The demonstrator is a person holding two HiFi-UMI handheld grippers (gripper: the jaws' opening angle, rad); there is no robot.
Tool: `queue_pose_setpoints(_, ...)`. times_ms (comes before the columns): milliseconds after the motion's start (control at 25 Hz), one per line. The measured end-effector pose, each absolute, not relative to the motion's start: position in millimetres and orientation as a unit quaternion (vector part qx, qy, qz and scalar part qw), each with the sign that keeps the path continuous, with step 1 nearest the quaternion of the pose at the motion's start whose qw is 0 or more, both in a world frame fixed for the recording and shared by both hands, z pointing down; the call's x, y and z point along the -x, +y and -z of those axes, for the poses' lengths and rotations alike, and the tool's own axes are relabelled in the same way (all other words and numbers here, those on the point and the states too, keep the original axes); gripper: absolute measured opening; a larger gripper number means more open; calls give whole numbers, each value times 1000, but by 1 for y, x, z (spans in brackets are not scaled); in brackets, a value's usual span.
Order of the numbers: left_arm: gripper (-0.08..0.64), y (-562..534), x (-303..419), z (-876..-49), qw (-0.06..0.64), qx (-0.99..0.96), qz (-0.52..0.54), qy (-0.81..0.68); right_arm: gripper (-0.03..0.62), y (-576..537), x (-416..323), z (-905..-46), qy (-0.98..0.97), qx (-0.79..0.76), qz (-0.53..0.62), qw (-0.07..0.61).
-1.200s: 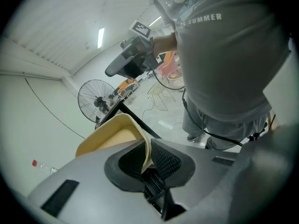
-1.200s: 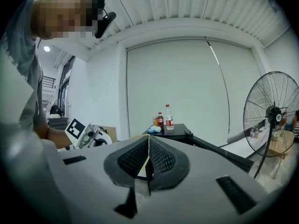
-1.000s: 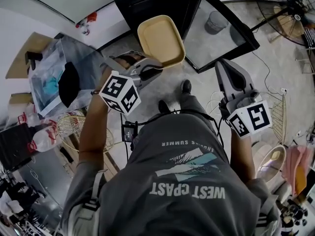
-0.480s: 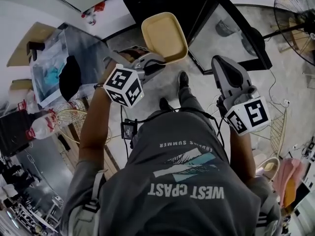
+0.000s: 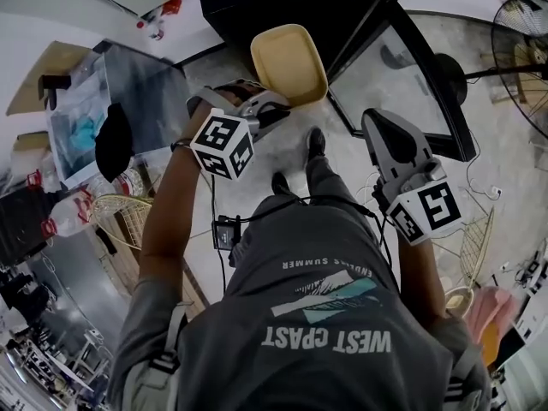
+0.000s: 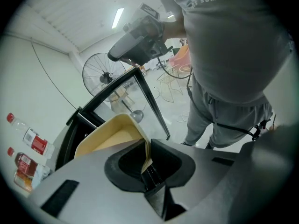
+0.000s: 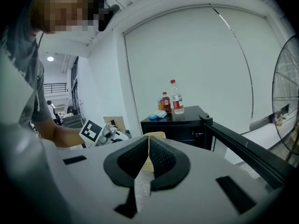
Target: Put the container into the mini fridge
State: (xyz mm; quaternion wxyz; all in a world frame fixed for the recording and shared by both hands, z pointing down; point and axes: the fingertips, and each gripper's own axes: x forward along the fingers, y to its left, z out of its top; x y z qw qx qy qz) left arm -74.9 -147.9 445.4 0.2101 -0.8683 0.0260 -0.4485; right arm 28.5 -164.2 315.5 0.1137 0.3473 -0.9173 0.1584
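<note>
A cream, shallow square container (image 5: pixel 288 62) hangs tilted above the floor, just in front of the black mini fridge (image 5: pixel 282 2). My left gripper (image 5: pixel 276 110) is shut on its near rim; in the left gripper view the rim (image 6: pixel 140 143) is pinched between the pads. The fridge's glass door (image 5: pixel 402 67) stands open to the right. My right gripper (image 5: pixel 377 120) hovers beside that door, shut with nothing in it. In the right gripper view the container (image 7: pixel 154 135) shows just past the closed jaws, with the fridge (image 7: pixel 180 125) behind it.
Two drink bottles (image 7: pixel 173 99) and a blue cloth stand on the fridge top. A standing fan (image 5: pixel 522 37) is at the far right. A cluttered table (image 5: pixel 94 118) and wire baskets (image 5: pixel 124 217) lie at the left; cables trail on the floor by the person's feet.
The left gripper has carried the container a little further toward the open fridge. The right gripper has stayed shut beside the door, shifting only slightly.
</note>
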Motion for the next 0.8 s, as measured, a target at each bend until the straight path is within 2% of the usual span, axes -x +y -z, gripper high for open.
queue_pose_setpoints(800, 49, -232, 62, -546, 164, 864, 476, 18, 29, -193, -54, -378, -907, -329, -212, 157)
